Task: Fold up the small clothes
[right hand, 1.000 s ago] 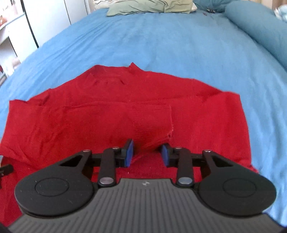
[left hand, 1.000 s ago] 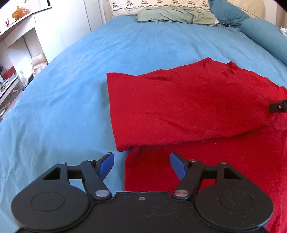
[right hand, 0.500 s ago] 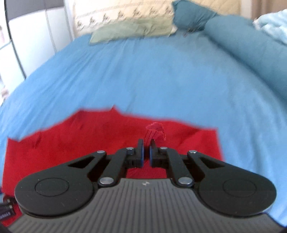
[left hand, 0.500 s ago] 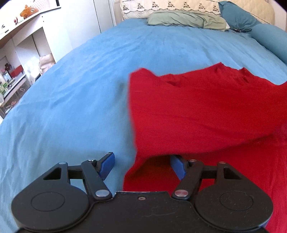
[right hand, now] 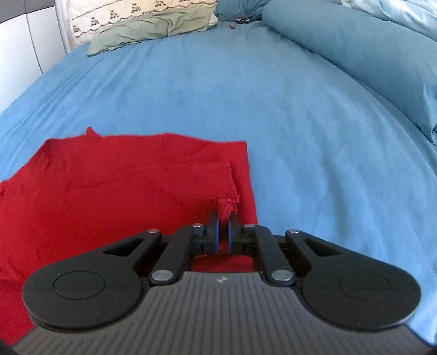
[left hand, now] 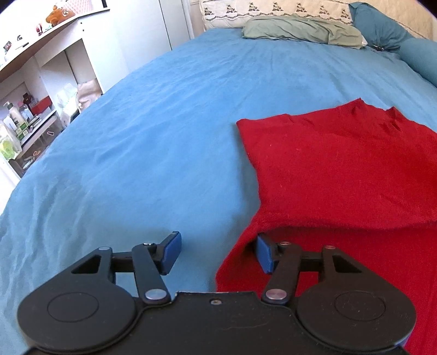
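Note:
A red garment (left hand: 341,169) lies on the blue bedsheet (left hand: 164,123), with its top layer folded over the lower one. My left gripper (left hand: 218,252) is open at the garment's near left edge; its right finger sits under the folded layer, its left finger over bare sheet. In the right wrist view the same garment (right hand: 123,185) fills the lower left. My right gripper (right hand: 222,234) is shut on a pinched corner of the red cloth (right hand: 226,206) near the garment's right edge.
Green pillow (left hand: 300,30) and teal cushions (left hand: 379,26) lie at the head of the bed. A rolled blue duvet (right hand: 355,54) runs along the right side. White shelves with bottles and boxes (left hand: 24,114) stand off the bed's left.
My right gripper closed on the cloth's corner and carried it away from me, folding the garment. The left gripper stayed open as the folded layer's edge slid over its right finger.

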`<state>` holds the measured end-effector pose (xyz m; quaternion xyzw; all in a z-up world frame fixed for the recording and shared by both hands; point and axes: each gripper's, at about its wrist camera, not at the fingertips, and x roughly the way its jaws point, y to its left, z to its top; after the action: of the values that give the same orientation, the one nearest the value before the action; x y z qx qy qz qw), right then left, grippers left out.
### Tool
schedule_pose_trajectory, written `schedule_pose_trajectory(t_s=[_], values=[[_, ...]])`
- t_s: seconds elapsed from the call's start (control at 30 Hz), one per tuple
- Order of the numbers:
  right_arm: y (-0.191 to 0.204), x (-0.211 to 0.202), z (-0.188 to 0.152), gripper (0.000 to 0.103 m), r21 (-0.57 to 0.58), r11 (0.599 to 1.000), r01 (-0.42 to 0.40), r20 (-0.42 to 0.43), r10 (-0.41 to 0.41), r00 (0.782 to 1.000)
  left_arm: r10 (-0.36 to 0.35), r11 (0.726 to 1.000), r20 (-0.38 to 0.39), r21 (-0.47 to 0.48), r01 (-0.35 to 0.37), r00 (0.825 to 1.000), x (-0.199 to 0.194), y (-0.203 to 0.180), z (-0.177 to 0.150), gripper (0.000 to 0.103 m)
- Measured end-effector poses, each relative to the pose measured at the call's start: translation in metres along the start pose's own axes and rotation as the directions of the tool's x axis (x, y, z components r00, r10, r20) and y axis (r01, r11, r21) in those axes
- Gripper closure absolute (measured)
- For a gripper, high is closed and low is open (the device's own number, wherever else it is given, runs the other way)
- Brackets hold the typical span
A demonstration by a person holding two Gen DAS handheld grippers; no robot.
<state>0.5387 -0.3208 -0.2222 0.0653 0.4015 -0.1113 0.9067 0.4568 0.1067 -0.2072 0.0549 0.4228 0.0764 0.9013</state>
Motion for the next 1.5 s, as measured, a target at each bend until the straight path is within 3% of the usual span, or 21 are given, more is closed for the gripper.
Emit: schedule_pose_trajectory(t_s=[0.07, 0.13, 0.2, 0.27, 0.37, 0.57, 0.77, 1.03, 1.17, 1.4, 1.47, 1.5], values=[[0.000, -0.004, -0.001, 0.065, -0.030, 0.999, 0.011, 0.015, -0.011, 1.000, -0.001, 1.000, 0.003, 0.011, 0.001, 1.000, -0.006, 0.000, -0.002, 0.039], [0.002, -0.014, -0.003, 0.021, -0.071, 0.996, 0.051, 0.049, -0.048, 0.998, -0.015, 1.000, 0.014, 0.017, 0.015, 1.000, -0.014, 0.000, -0.003, 0.039], [0.006, -0.033, -0.010, 0.008, -0.125, 0.991, 0.054, 0.134, -0.037, 0.990, -0.044, 0.999, 0.021, 0.023, 0.043, 0.999, -0.022, -0.002, -0.004, 0.039], [0.014, -0.043, -0.016, 0.007, -0.185, 0.983, 0.006, 0.170, 0.026, 0.985, -0.055, 0.998, 0.032, 0.035, 0.054, 0.998, -0.029, -0.006, -0.005, 0.037], [0.026, -0.034, -0.017, 0.007, -0.231, 0.971, -0.061, 0.137, 0.094, 0.986, -0.072, 0.997, 0.039, 0.041, 0.071, 0.997, -0.036, -0.013, -0.008, 0.035], [0.023, 0.002, -0.023, 0.007, -0.187, 0.976, -0.111, 0.036, 0.120, 0.992, -0.097, 0.994, 0.064, 0.050, 0.094, 0.993, -0.041, -0.020, -0.011, 0.035], [0.008, -0.005, -0.023, 0.005, -0.151, 0.976, -0.155, 0.077, 0.168, 0.983, -0.087, 0.996, 0.118, 0.037, 0.084, 0.989, -0.052, -0.022, -0.013, 0.035], [-0.019, -0.116, -0.012, 0.005, -0.170, 0.966, -0.195, 0.259, 0.235, 0.937, -0.141, 0.990, 0.215, 0.003, 0.144, 0.966, -0.120, -0.011, 0.000, 0.034], [-0.043, -0.178, -0.017, 0.005, -0.201, 0.961, -0.189, 0.295, 0.244, 0.924, -0.195, 0.979, 0.247, -0.006, 0.203, 0.949, -0.166, 0.002, -0.007, 0.030], [-0.099, -0.285, -0.080, 0.002, -0.170, 0.967, -0.192, 0.288, 0.235, 0.928, -0.252, 0.967, 0.235, 0.018, 0.255, 0.939, -0.237, 0.014, -0.056, 0.028], [-0.112, -0.311, -0.103, 0.000, -0.167, 0.965, -0.201, 0.279, 0.242, 0.930, -0.270, 0.961, 0.217, 0.004, 0.275, 0.938, -0.256, 0.020, -0.079, 0.008], [-0.118, -0.324, -0.117, 0.000, -0.159, 0.964, -0.212, 0.269, 0.249, 0.930, -0.276, 0.958, 0.210, -0.014, 0.285, 0.938, -0.264, 0.024, -0.091, 0.005]])
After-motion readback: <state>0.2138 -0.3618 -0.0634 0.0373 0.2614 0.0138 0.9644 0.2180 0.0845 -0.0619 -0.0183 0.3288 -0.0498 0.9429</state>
